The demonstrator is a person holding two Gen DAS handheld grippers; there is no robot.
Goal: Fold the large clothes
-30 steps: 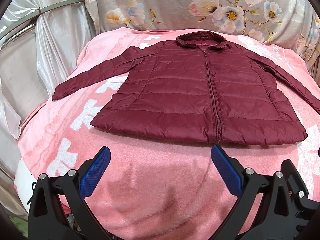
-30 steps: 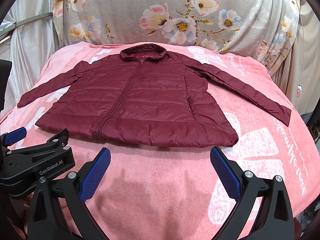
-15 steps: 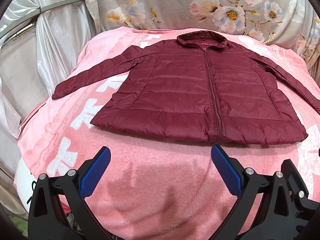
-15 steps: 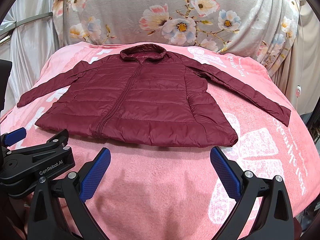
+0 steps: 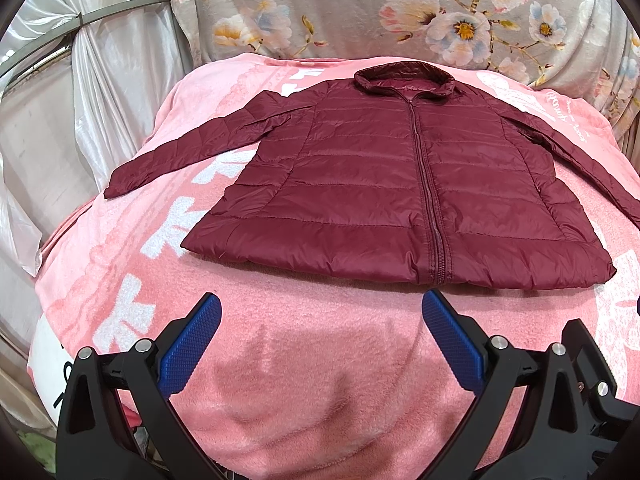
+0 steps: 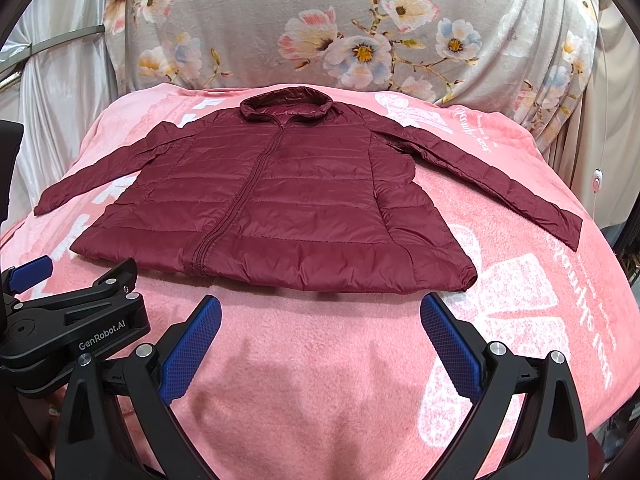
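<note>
Maroon quilted puffer jacket point(image 5: 384, 196) lies flat and face up on the pink fleece blanket with white print point(image 5: 304, 364), zipped to the collar, which sits at the far end by the grey floral drape point(image 5: 400, 8); both sleeves are spread out to the sides and the hem is the edge nearest me. I have my left gripper point(image 5: 320, 320) hovering over bare blanket just short of the hem, near the zip's lower end, its blue ribbed pads point(image 5: 188, 344) spread wide and holding nothing. My right gripper point(image 6: 320, 320) hangs just short of the hem as well, blue pads point(image 6: 450, 340) equally wide apart, nothing between them. White satin curtain point(image 5: 88, 92) hangs off to the left.
</note>
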